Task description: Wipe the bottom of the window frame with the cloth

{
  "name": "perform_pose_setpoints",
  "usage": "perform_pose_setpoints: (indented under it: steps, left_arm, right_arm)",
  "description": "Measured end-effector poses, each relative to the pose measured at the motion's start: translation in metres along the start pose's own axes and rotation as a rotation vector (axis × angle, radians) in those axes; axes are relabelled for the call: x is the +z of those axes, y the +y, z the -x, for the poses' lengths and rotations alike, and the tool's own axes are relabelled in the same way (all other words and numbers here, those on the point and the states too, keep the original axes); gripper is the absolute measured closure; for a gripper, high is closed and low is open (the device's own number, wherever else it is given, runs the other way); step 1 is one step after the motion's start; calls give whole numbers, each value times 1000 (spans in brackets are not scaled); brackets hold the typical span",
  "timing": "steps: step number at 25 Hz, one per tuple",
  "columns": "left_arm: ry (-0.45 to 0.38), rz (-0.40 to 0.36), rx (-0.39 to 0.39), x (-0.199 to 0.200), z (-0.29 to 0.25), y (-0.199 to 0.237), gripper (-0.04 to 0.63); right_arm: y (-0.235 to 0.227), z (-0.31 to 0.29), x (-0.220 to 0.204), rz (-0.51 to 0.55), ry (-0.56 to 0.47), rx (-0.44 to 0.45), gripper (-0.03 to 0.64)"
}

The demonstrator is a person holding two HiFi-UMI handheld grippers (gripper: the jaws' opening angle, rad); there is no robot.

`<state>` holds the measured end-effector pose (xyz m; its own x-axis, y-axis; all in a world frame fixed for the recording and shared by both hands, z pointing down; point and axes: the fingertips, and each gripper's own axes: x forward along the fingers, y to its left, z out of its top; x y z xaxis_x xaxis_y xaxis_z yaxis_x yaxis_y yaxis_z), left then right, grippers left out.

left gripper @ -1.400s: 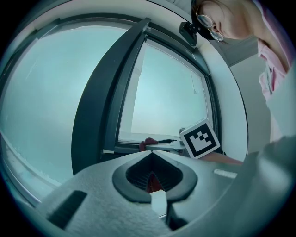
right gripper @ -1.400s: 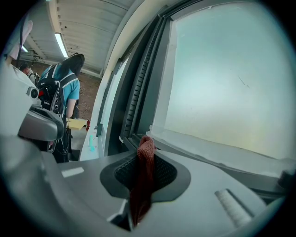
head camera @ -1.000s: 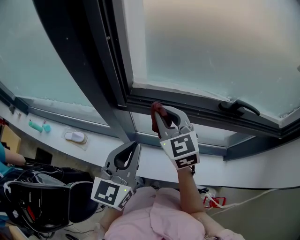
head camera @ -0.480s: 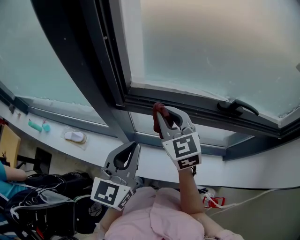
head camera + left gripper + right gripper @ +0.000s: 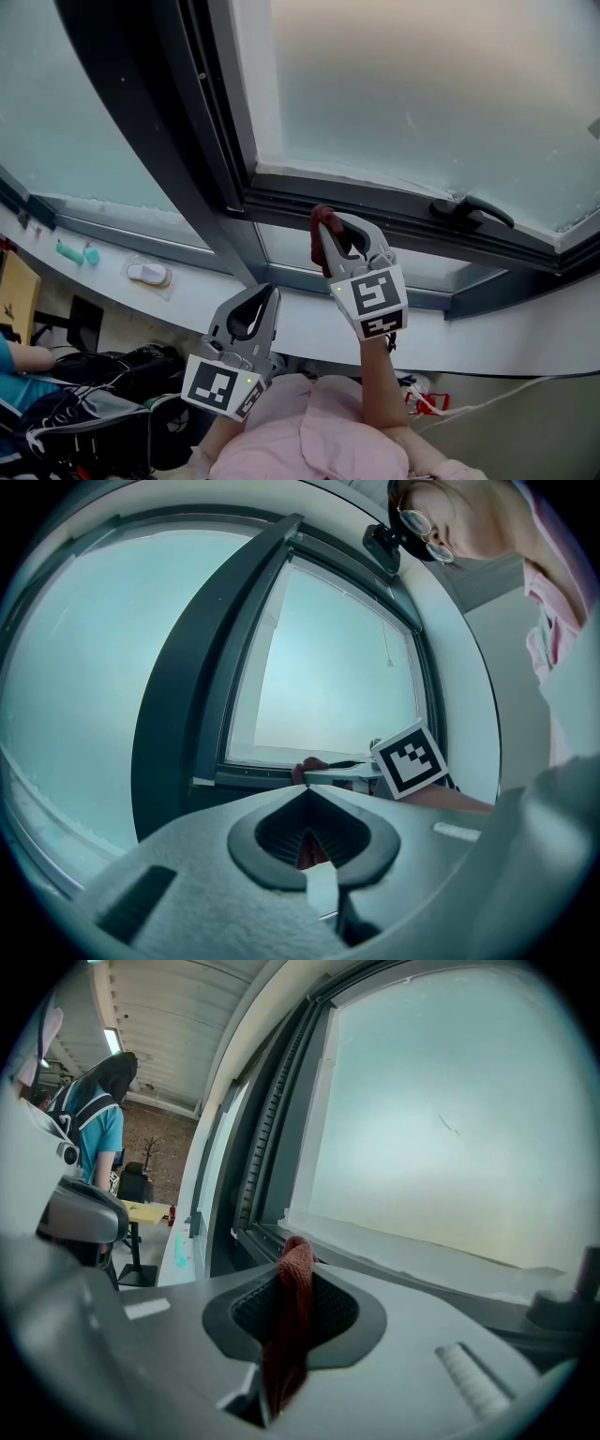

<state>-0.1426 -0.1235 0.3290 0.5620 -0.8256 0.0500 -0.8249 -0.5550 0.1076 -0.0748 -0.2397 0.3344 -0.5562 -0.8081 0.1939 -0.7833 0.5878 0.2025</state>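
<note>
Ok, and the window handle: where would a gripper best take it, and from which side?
Probably take the handle by its free end, right of the pivot, jaws across the bar, coming from the room side: it lies along the bottom frame and stands proud of it.

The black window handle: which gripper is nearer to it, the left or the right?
Right. The right gripper, shut on the red cloth, is at the window frame bottom, left of the window handle. The left gripper hangs lower and farther left.
</note>
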Motion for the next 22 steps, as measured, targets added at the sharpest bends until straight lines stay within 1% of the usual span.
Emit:
perform_pose_setpoints:
  steps: [16, 22]
  left_arm:
    - [-1, -14, -4, -2, 3, -17, 597]
    - [10, 6, -22, -6, 2, -25, 598]
  right_arm:
    - [-18, 19, -7, -19, -11, -33, 566]
    - [-25, 26, -11, -34, -17, -46, 566]
